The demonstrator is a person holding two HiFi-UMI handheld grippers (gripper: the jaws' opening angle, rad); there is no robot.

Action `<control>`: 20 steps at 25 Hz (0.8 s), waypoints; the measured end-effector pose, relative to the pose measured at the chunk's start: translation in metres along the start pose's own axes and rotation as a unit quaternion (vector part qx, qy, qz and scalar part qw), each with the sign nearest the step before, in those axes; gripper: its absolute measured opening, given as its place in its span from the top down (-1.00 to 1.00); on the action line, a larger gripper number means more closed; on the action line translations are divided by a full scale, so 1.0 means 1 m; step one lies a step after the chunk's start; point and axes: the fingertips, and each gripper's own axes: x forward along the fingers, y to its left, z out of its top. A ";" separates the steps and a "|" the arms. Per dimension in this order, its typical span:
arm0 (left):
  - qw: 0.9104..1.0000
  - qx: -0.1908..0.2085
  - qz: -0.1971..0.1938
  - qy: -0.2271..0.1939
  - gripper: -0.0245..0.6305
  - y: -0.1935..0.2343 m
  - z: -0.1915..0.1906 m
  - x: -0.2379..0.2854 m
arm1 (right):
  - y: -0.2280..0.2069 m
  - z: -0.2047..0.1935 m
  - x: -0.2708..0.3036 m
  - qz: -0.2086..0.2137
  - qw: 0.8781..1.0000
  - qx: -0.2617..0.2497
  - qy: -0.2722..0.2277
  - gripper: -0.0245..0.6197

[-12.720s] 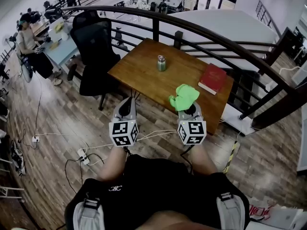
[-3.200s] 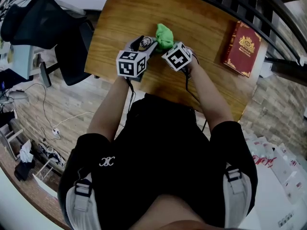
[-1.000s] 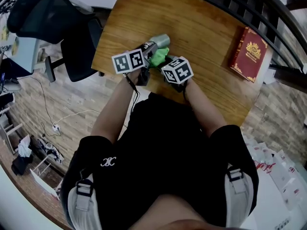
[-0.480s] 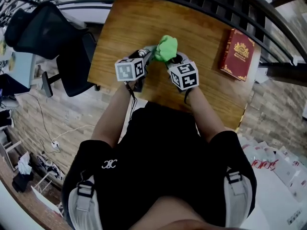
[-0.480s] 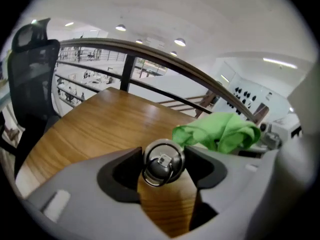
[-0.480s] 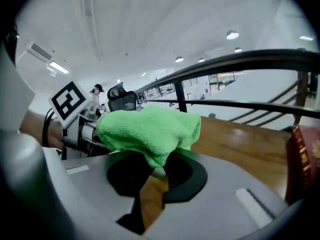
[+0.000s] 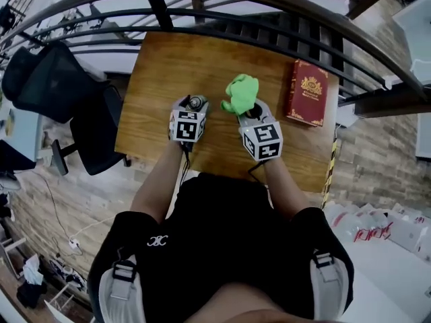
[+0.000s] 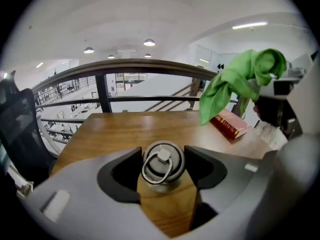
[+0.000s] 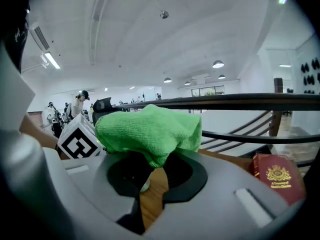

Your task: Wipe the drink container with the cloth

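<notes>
Steel drink container [image 8: 161, 170] with ring-topped lid upright, clamped in left gripper [image 8: 163, 158]; bunched green cloth [image 9: 147, 129] pinched in right gripper [image 9: 156, 170].

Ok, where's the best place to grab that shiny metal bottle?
Probably round its body under the ring-topped lid, coming level from the person's side: the steel bottle is upright and round, and the jaws of the left gripper clasp it so.
</notes>
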 end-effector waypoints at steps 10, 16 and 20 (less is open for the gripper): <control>0.995 0.044 0.037 -0.083 -0.04 -0.012 0.054 -0.031 | -0.011 0.036 -0.040 -0.027 0.997 0.031 -0.063 0.76; 0.980 0.004 0.047 -0.194 0.10 -0.002 0.107 -0.105 | -0.012 0.071 -0.054 -0.054 0.990 0.037 -0.121 0.76; 0.967 -0.008 0.087 -0.241 0.46 0.015 0.127 -0.161 | -0.003 0.098 -0.054 -0.056 0.987 0.021 -0.151 0.76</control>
